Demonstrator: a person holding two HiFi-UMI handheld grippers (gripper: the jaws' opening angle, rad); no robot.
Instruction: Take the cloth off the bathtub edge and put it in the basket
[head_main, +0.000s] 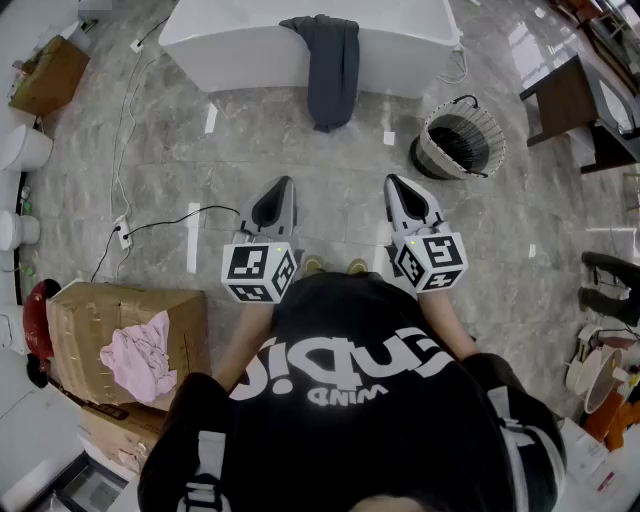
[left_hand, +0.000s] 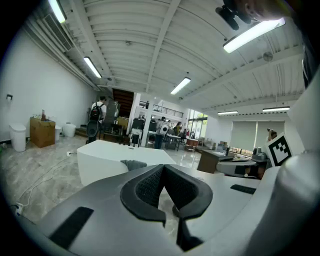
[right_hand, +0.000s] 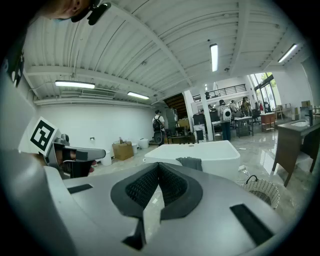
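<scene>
Dark grey cloth (head_main: 333, 70) draped over near edge of white bathtub (head_main: 230, 45), long axis running rim-to-floor, tail pointing twd us. Round wicker basket (head_main: 495, 140) on floor right of tub. L gripper (head_main: 280, 186) & R gripper (head_main: 396, 183) both clenched, empty.

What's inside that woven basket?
Nothing shows inside the basket but its dark ribbed wall; the cloth hangs over the bathtub edge. The basket's rim hides part of the bottom.
</scene>
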